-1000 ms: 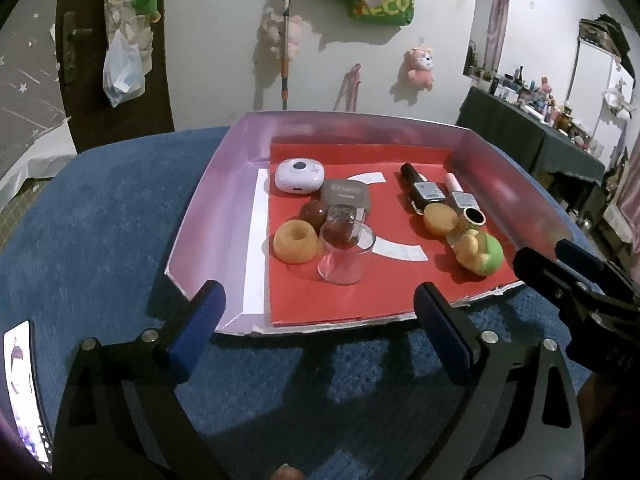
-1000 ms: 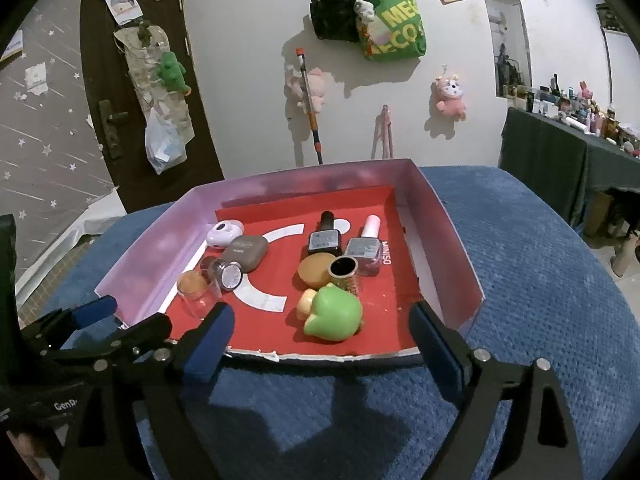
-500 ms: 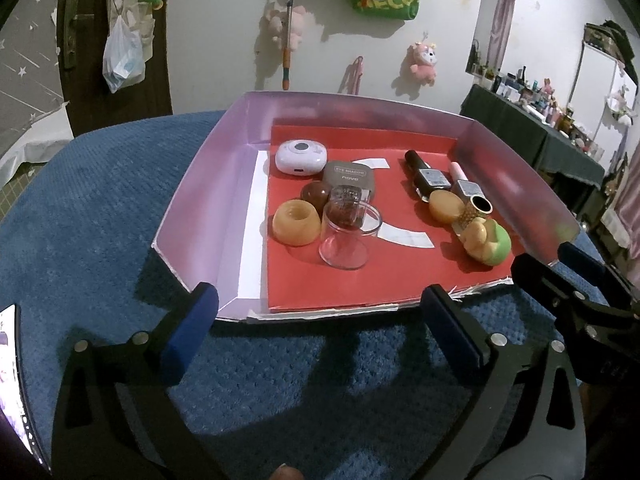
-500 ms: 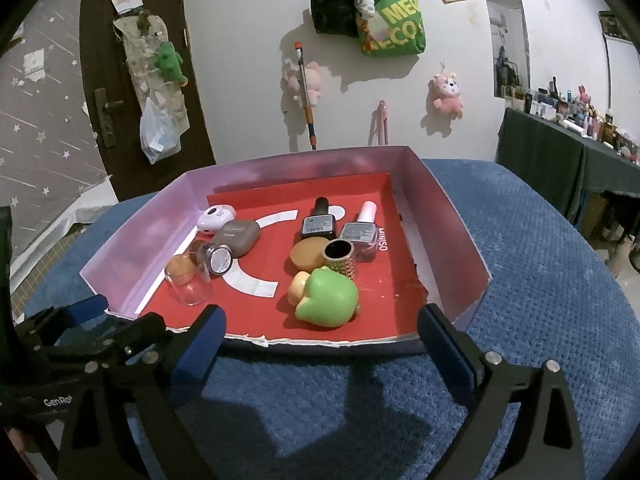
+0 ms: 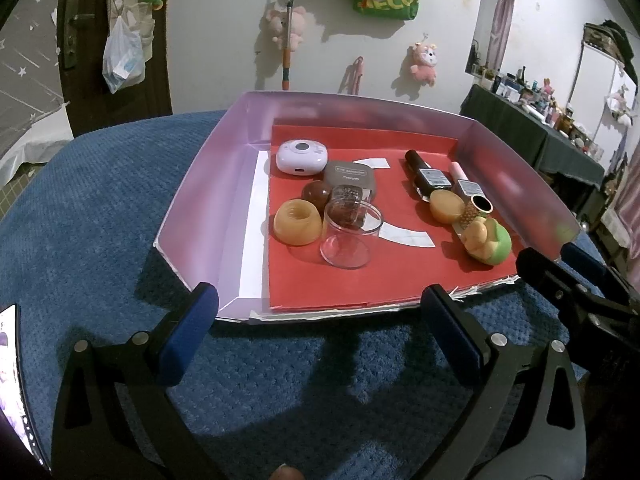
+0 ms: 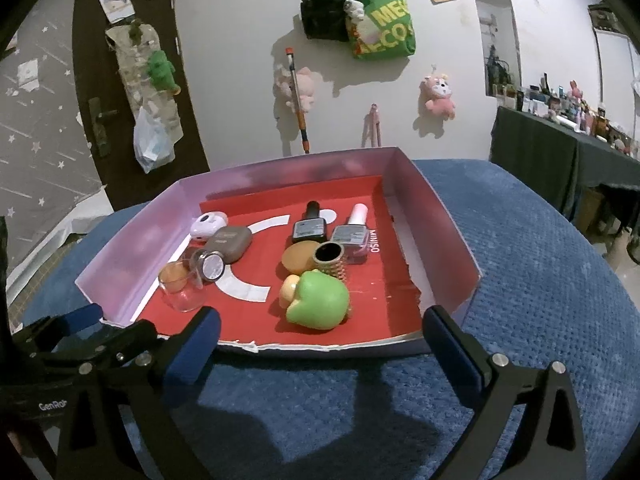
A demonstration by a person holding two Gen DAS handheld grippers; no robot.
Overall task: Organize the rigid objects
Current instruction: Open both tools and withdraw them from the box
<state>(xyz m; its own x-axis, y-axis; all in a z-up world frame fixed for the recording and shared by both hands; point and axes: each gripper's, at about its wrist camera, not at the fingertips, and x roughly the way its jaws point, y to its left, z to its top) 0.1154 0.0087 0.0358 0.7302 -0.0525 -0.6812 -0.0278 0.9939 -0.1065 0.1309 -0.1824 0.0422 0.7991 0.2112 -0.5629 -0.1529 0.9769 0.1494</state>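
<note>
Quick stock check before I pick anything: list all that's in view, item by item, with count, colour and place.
tray: 1, pink walls, red floor, on the blue cloth
earbud case: 1, white, tray's far left
compact case: 1, taupe, beside the earbud case
ball: 1, brown, in front of the compact case
ring toy: 1, orange, tray's left
clear cup: 1, transparent, lying on its side, right of the ring toy
polish bottles: 2, one black-capped, one pink-capped, side by side at the back right
round puff: 1, tan, in front of the black-capped bottle
gold ring holder: 1, gold with a dark opening, beside the puff
green toy: 1, green and tan, near front
phone: 1, lit, far left edge
left gripper: open, empty
right gripper: open, empty
</note>
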